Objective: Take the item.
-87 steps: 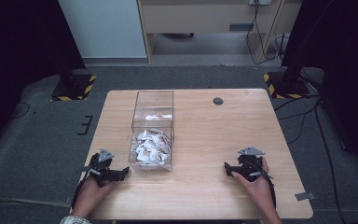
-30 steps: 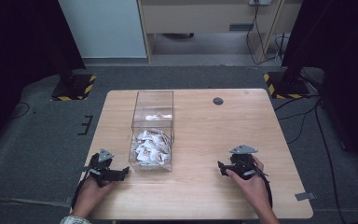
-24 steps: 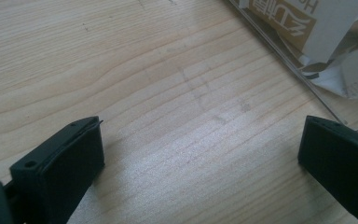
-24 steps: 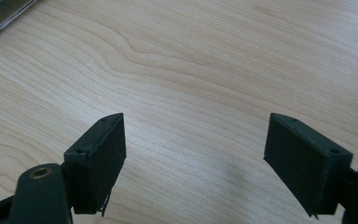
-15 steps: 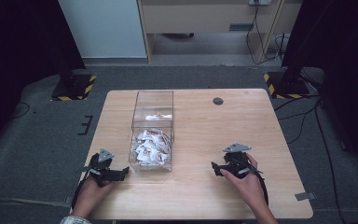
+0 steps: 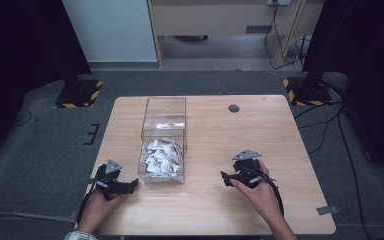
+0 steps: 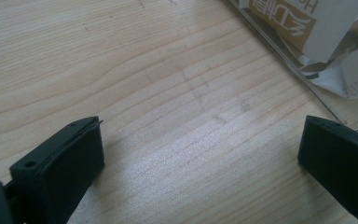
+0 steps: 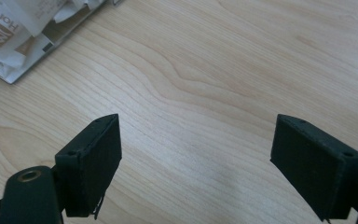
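Observation:
A clear plastic box [image 6: 163,140] stands on the wooden table [image 6: 280,130], left of centre, with several white and brown sachets [image 6: 161,157] piled in its near half. My left gripper [image 6: 130,185] rests on the table just left of the box's near corner, jaws wide apart over bare wood [image 7: 196,140]. The box's wall and sachets [image 7: 335,51] fill the upper right of the left gripper view. My right gripper [image 6: 226,176] sits right of the box, pointing toward it, open with nothing between its jaws [image 8: 196,154]. Sachets [image 8: 18,32] appear at its upper left.
A small dark round disc [image 6: 234,108] lies near the table's far edge. Dark stands with yellow-black striped bases [image 6: 80,95] stand on the grey floor beyond both far corners. Cables [image 6: 330,120] trail off to the right.
My right gripper has slid left and slightly forward toward the box. The left gripper has stayed where it was.

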### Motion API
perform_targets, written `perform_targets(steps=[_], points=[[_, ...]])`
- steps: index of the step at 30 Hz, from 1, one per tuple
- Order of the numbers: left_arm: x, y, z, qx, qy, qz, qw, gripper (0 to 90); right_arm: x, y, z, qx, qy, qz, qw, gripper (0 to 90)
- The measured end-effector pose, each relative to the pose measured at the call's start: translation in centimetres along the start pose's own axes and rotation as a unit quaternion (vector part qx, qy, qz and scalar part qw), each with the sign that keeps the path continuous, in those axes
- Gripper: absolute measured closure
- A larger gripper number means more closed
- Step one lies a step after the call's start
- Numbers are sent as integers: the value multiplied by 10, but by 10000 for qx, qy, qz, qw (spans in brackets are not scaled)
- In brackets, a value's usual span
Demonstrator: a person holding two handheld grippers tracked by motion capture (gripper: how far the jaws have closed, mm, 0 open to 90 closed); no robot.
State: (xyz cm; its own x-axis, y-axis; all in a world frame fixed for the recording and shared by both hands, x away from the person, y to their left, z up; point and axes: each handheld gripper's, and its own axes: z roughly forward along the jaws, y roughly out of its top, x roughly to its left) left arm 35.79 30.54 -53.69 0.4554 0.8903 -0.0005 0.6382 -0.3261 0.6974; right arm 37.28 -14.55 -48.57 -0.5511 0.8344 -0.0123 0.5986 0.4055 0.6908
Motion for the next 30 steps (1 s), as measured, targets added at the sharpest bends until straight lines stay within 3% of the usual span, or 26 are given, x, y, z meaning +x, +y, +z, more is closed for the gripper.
perform_targets(steps=[13,30], points=[[0,0,0,-1,1,0,10000,0,10,23,-8,-118,93,-285,9995,362],[0,0,0,-2,0,2,10000,0,24,55,-17,-259,279,-606,9974,499]])
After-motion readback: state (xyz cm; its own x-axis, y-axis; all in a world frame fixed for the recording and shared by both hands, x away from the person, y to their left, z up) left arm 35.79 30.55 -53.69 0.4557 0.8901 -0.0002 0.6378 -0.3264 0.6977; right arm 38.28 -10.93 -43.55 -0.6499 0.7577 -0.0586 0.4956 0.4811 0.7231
